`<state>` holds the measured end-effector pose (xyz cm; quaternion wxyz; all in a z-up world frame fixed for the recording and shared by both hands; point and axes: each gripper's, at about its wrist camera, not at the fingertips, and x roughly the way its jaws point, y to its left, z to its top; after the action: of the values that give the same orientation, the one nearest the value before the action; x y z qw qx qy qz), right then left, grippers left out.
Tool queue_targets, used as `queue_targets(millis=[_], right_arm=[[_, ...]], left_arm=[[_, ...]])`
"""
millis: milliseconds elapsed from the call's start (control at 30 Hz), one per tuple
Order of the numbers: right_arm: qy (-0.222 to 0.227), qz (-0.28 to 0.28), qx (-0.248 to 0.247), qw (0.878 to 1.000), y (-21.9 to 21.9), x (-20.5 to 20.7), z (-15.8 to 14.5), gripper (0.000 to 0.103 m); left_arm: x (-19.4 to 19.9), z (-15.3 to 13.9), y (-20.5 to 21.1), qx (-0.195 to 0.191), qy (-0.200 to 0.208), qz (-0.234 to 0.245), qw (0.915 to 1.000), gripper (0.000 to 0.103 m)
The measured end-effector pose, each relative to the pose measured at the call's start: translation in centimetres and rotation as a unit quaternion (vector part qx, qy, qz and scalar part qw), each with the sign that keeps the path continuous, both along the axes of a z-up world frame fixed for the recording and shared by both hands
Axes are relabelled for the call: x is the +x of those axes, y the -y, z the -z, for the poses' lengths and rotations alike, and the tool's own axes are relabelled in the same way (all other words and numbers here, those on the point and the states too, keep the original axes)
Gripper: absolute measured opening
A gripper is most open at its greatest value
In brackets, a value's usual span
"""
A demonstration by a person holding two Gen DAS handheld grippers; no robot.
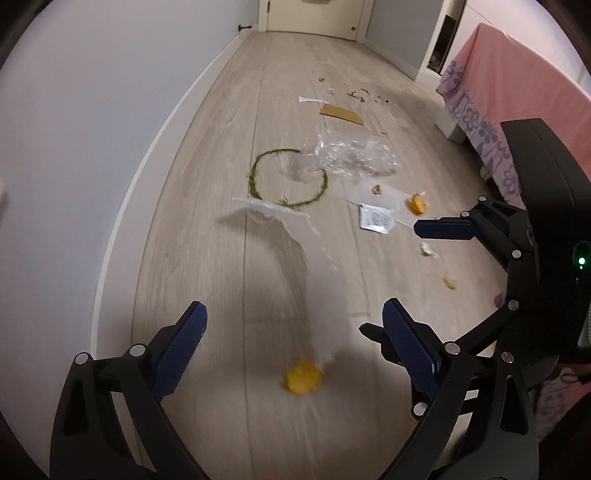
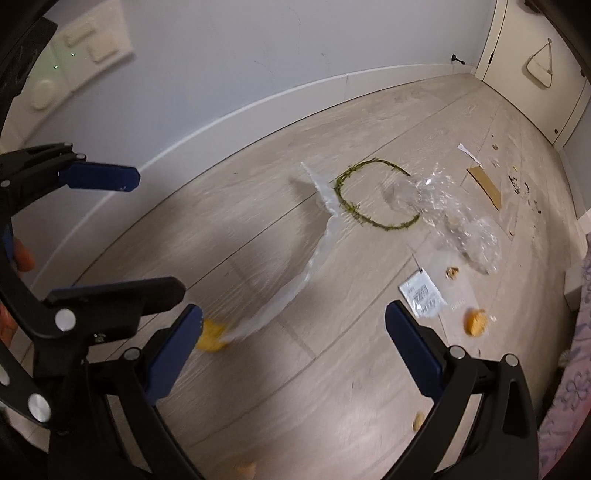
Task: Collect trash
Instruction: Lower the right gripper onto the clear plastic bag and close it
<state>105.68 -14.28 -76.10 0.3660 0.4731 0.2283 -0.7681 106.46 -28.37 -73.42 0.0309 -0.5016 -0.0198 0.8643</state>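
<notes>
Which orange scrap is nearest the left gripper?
The blurred orange scrap between the open left gripper fingers; the other orange scrap lies farther off, beside the white packet.

This is a room in a home, most likely a bedroom or the passage beside one. A bed [image 1: 517, 96] with a pink cover and a purple flower-patterned sheet stands along one side of a pale wood-plank floor [image 1: 229, 155], with plain light walls and a white skirting board [image 2: 258, 107]. A cream door [image 1: 314, 16] closes the far end, and a small pale handbag [image 2: 540, 70] hangs on another door.
</notes>
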Motion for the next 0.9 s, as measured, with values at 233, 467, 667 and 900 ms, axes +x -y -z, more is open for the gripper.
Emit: queue_targets(millis=[233, 467, 667, 900], right_arm=[[-0.011, 0.001, 0.001, 1.000, 1.6, -1.7, 4.3, 0.096], [-0.006, 0.017, 0.020, 1.000, 2.3, -1.9, 6.2, 0.067], [0.010, 0.029, 0.024, 0.999, 3.2, -1.7, 7.3, 0.042], [0.037, 0.046, 0.032, 0.998, 3.6, -2.0, 8.3, 0.012]], left_arm=[[-2.6, 5.4, 1.7, -0.026, -0.006, 0.028, 0.9992, 0.087], [-3.2, 7.7, 1.8, -0.041, 0.003, 0.036, 0.9985, 0.073], [-2.8, 7.7, 1.6, -0.043, 0.003, 0.043, 0.9981, 0.068], [-2.6, 7.9, 1.8, -0.038, 0.003, 0.037, 0.9986, 0.065]])
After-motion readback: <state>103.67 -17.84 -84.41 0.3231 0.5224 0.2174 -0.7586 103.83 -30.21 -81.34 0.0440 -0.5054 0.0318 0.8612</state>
